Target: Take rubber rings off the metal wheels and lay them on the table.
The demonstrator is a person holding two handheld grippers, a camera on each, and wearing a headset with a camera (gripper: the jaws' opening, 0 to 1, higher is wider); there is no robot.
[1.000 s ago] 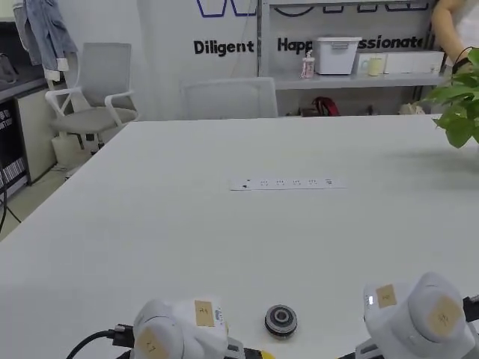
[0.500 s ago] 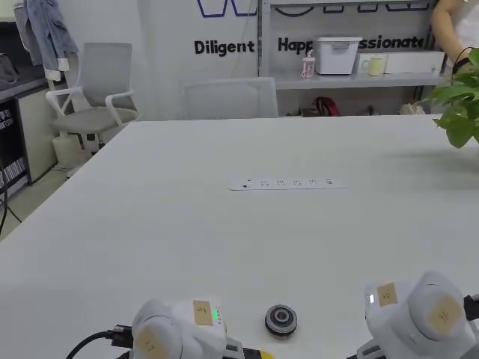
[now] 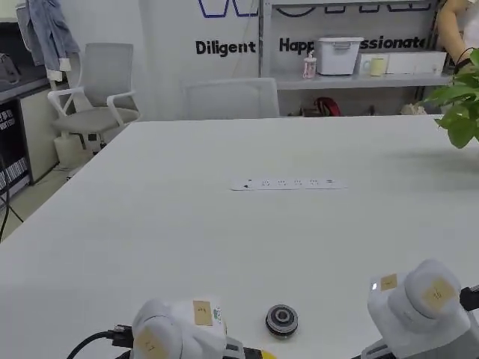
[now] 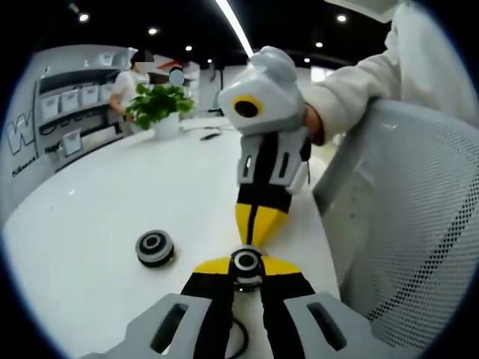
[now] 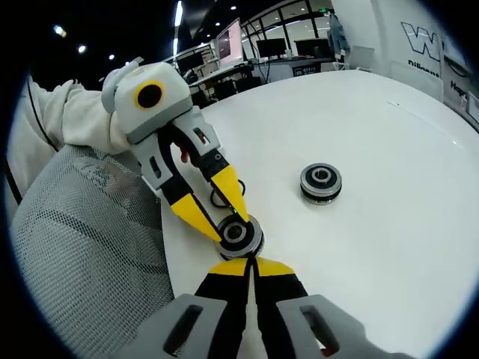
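Left gripper (image 4: pixel 247 266): fingers closed on either side of a small metal wheel with a black rubber ring (image 4: pixel 247 271), clamping it at the near edge of the white bench (image 3: pixel 224 239). Judged purpose: keep the wheel fixed so the ring can be worked off. Whether it rests on the bench or is lifted clear, cannot tell.

Right gripper (image 5: pixel 251 263): fingers pressed together to a thin slit, tips against the wheel's rim, facing the left's. Probably picking at the ring's lip; whether they have hold of it, cannot tell.

Second ringed metal wheel (image 3: pixel 281 320) lies loose on the bench near the same edge, ring on, untouched. Presumably next in line.

Views: the two gripper views give the finger-to-wheel contact and the grey mesh chair back (image 5: pixel 82 232) just past the bench edge. Head view gives the two gripper bodies flanking the loose wheel, plus a white power strip (image 3: pixel 288 183) mid-bench, well apart from the work
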